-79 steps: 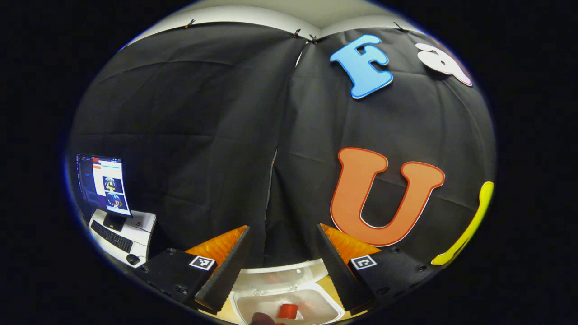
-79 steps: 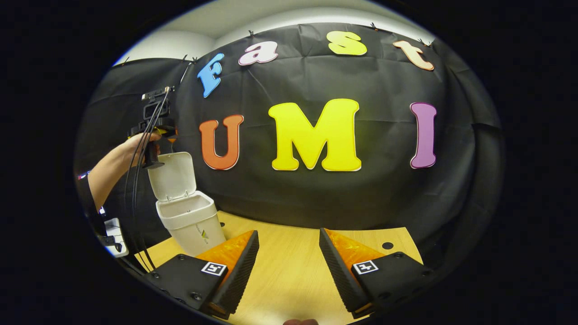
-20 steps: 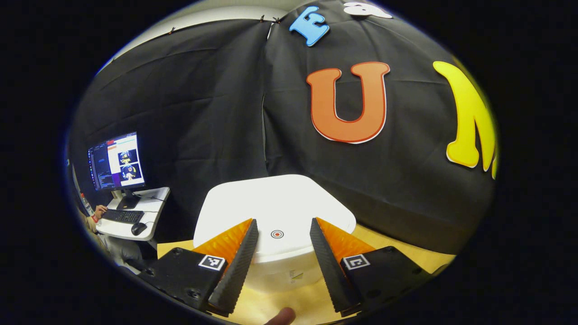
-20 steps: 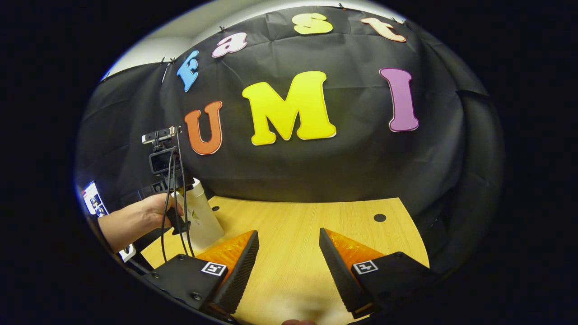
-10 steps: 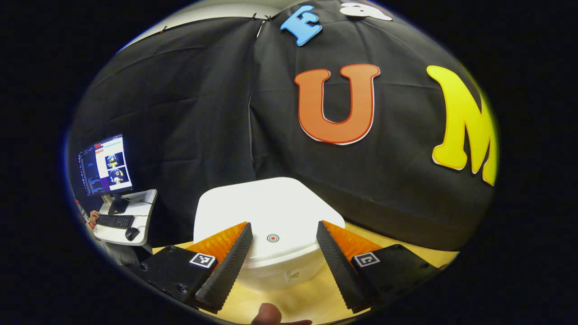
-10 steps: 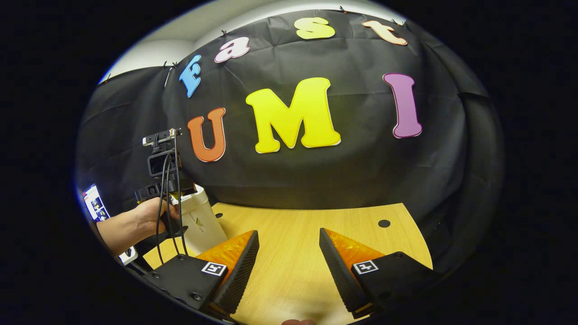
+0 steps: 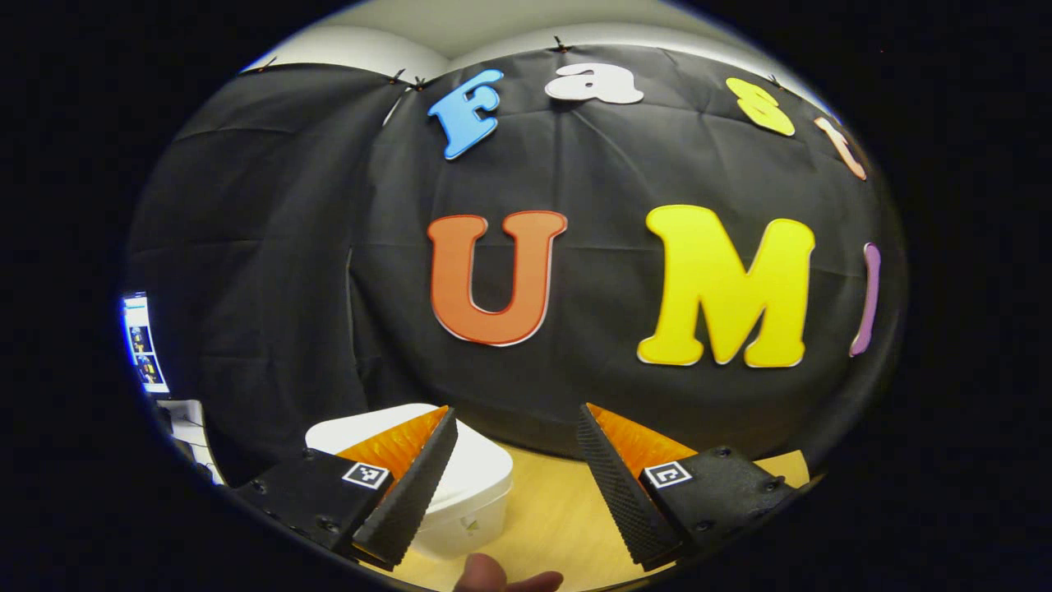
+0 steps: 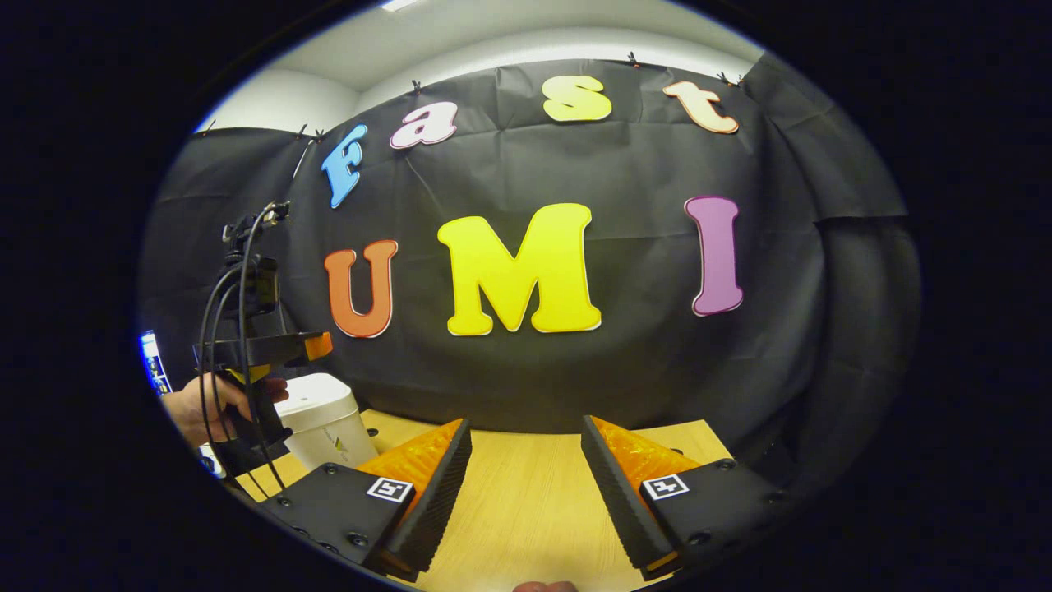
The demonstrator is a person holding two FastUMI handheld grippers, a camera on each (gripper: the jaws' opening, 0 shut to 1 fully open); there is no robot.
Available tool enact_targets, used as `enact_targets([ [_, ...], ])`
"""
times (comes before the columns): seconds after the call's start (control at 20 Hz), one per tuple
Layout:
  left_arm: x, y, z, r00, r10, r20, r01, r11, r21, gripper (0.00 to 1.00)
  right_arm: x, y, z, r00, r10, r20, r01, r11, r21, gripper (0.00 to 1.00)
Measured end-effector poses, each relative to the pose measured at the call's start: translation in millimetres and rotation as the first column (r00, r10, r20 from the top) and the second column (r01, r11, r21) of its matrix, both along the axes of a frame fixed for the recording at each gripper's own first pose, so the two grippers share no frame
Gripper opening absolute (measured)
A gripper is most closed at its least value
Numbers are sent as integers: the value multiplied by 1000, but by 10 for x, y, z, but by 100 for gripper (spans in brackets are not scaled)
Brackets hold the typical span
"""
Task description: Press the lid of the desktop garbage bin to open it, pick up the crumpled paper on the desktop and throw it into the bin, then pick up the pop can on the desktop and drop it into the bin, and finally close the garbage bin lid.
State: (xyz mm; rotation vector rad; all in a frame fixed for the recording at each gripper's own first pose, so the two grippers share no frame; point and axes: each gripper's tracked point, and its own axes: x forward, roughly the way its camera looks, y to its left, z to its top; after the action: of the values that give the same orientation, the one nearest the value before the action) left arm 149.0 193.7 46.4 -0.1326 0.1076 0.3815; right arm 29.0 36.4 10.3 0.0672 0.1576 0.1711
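Now the garbage bin (image 7: 460, 485), lid down, sits lower left behind the left gripper (image 7: 514, 469), its fingers wide apart, empty; the right gripper (image 8: 526, 477), likewise gaping and empty, hangs farther off.

The left gripper's own finger (image 7: 411, 485) hides part of the garbage bin's closed lid (image 7: 481, 473), lower left.

Even overhead light, sharp centre, strong fisheye bending at edges, soft shadows.
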Motion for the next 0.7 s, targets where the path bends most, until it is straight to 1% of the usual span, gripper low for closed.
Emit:
enact_targets([
  [0.1, -105, -284, 97, 996, -83, 20, 83, 997, 6, 97, -24, -27, 120, 999, -25, 38, 25, 1000, -10, 86],
  [0.2, -131, -531, 158, 985, -163, 55, 163, 987, 15, 96, -46, -28, 232, 996, -42, 77, 44, 999, -15, 85],
  [0.25, -161, -602, 175, 980, -187, 67, 186, 982, 19, 96, -57, -21, 269, 995, -53, 88, 56, 998, -24, 86],
  [0.3, -203, -669, 187, 975, -209, 76, 208, 978, 20, 97, -65, -45, 291, 993, -66, 100, 69, 997, -30, 84],
  [0.45, -337, -856, 252, 960, -264, 94, 264, 964, 11, 96, -93, -55, 425, 985, -98, 142, 102, 995, -22, 86],
  [0.7, -581, -1074, 320, 938, -326, 117, 324, 945, 32, 96, -108, -22, 493, 981, -105, 165, 110, 994, -23, 84],
])
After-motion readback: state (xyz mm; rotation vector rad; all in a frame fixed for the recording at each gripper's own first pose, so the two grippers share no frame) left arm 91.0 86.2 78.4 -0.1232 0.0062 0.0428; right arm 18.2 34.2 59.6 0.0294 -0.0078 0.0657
